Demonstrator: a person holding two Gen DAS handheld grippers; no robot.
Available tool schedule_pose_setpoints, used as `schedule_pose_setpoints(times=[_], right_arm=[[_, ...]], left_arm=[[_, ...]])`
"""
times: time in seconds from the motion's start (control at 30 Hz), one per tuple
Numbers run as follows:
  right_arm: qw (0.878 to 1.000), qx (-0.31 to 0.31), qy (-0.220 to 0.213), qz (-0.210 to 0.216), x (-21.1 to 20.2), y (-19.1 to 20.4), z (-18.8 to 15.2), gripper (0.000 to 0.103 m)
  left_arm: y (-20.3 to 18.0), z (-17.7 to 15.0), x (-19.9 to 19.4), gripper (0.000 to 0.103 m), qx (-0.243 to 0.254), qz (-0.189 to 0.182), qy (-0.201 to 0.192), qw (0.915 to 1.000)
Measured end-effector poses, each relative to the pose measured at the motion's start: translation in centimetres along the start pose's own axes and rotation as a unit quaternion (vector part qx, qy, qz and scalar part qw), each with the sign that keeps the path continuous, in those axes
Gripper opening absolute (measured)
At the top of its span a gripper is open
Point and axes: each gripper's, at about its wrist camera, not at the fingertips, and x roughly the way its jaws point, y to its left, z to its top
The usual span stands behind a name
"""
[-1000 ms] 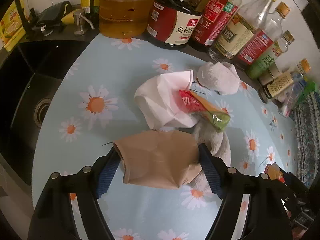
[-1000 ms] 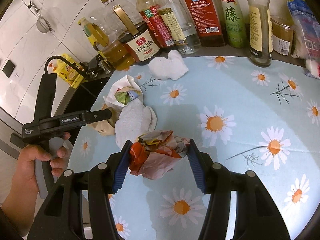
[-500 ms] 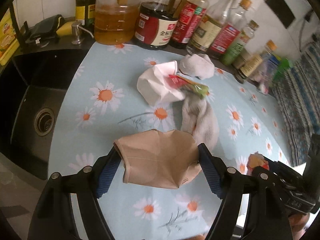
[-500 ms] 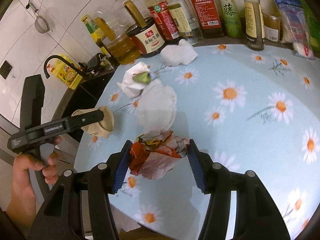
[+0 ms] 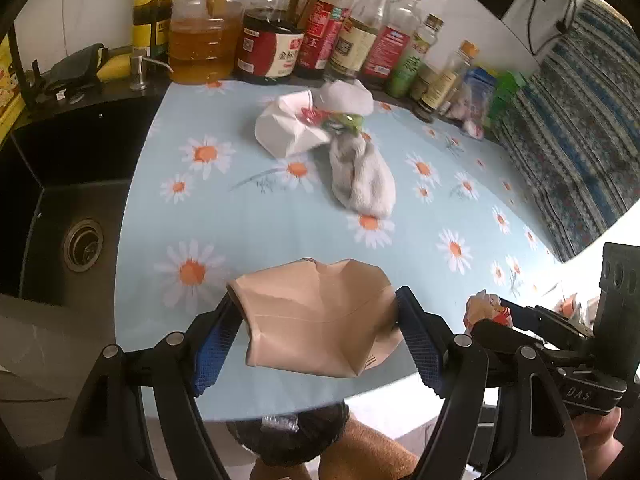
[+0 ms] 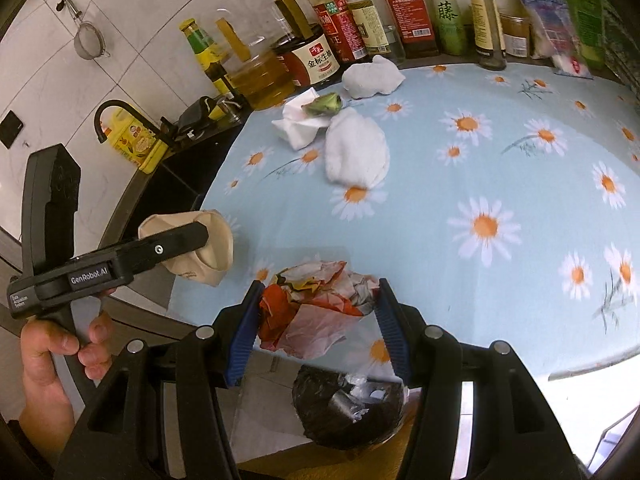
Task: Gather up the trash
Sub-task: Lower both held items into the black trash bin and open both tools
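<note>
Trash is gripped in both tools, a tan paper cup (image 5: 320, 320) in the left tool (image 5: 320, 340) and a crumpled wrapper (image 6: 316, 304) in the right tool (image 6: 316, 328), low in frame over the table (image 6: 500, 160) edge, and either could slip past the black-lined bin (image 6: 348, 412) below.

I've pulled both grippers back to the table (image 5: 280, 216) edge; a black bag (image 6: 348, 416) now shows below them.

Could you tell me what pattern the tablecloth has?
Daisies on light blue tablecloth, clearest in the right wrist view.
</note>
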Motion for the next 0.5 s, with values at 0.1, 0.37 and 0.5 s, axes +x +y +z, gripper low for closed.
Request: schedule_pose_setpoints(times=[0.1,0.37,0.5], right_arm=[[1.000,0.009,-0.002,-0.004,-0.3,0.9,-1.6,0.056],[1.000,0.020,0.017,-0.001,0.3,1.8,-5.3,0.056],[0.999,0.026,0.037,0.004,1.3,1.7,-7.2,0.056]], left_arm=[[0.1,-1.5,-0.4,0.075,0.007,-0.007,0.007,0.9999],[-0.2,-5.6,-1.4,0.075,0.018,-0.022,0.024,0.9993],[-0.5,-8.0,-1.6,0.075,0.025,-0.023,0.038,0.9987]])
